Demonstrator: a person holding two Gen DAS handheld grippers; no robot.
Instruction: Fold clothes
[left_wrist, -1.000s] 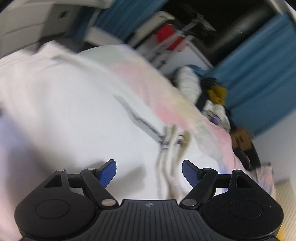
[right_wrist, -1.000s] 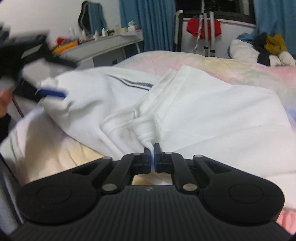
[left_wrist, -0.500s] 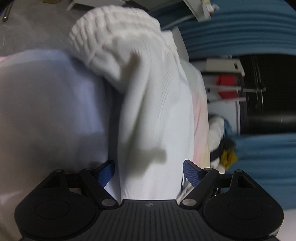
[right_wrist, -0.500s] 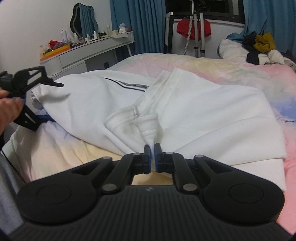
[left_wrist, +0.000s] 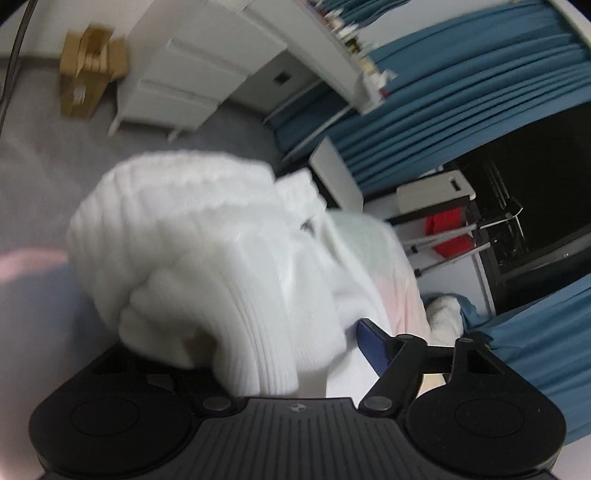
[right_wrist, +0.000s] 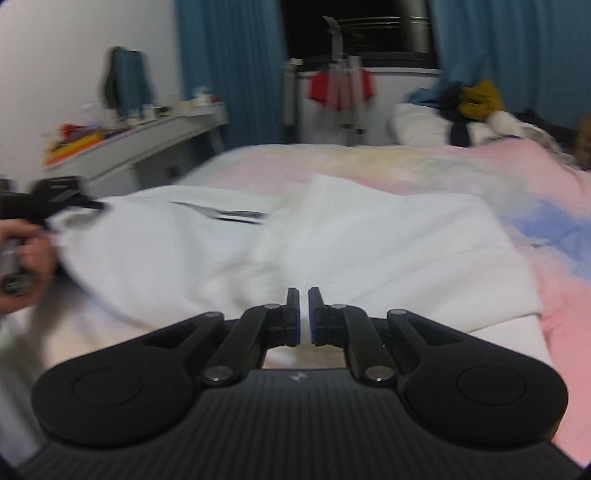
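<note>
Our left claw (left_wrist: 295, 354) is closing around the white sweatshirt's (right_wrist: 369, 236) thick ribbed cuff (left_wrist: 192, 236). Our right claw (right_wrist: 303, 317) sits together, seemingly empty. Soft, floppy fabric; we'd grip hems.

The left wrist view sits right against the ribbed cuff (left_wrist: 192, 236) of a white sweatshirt, rolled sideways, so the grey floor (left_wrist: 44, 177), white drawer unit (left_wrist: 192, 74) and blue curtains (left_wrist: 461, 92) tilt across it. The right wrist view is upright, low over the bed (right_wrist: 406, 166), looking along it toward the window wall; the sweatshirt (right_wrist: 332, 236) spreads close ahead. Both views share the sweatshirt, curtains (right_wrist: 229, 66) and a red garment (left_wrist: 447, 236) (right_wrist: 321, 85) on a stand. The right view also catches the left gripper (right_wrist: 55, 199) at its left edge.
</note>
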